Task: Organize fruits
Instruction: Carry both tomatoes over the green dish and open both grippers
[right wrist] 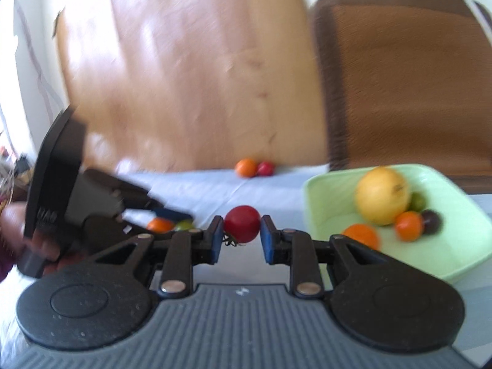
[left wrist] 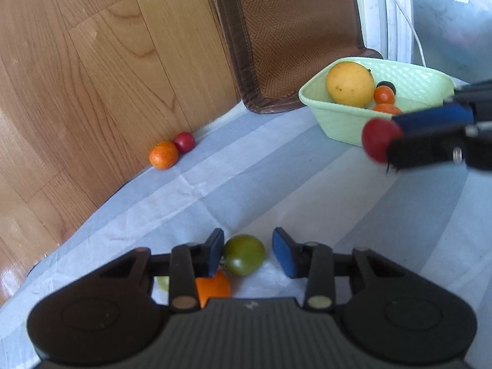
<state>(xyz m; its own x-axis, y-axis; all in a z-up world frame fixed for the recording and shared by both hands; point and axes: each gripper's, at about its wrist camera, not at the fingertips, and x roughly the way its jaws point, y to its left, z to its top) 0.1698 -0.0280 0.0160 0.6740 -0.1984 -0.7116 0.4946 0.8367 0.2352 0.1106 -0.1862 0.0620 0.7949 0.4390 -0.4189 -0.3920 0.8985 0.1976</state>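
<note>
**Red tomato in my right tongs, green one between my left**

My right tongs [right wrist: 241, 240] hold a red tomato [right wrist: 242, 223] between the blue pads, clear of the striped cloth [left wrist: 246, 184]; its dried stem hangs below the left pad. In the left wrist view the same tomato sits at the tip of those tongs, just in front of the near wall of the pale green basket [left wrist: 344, 123].

My left tongs [left wrist: 247, 253] stand wide, lowered over the near edge of the cloth. A green tomato [left wrist: 244, 254] lies between the pads: it looks to touch the left one, with a gap on the right. Just behind the left pad I see part of an orange fruit [left wrist: 213, 287], and a sliver of something pale green under the left finger, too hidden to name.

The basket stands at the far right corner of the cloth, against the brown woven mat [left wrist: 292, 40]. Inside are a big yellow fruit [right wrist: 382, 196], two small orange ones, a dark round one and a small green one behind the yellow.

At the far edge of the cloth, against the wooden board [left wrist: 92, 77], a small orange [left wrist: 163, 154] and a small red fruit [left wrist: 184, 141] lie touching each other.
</note>
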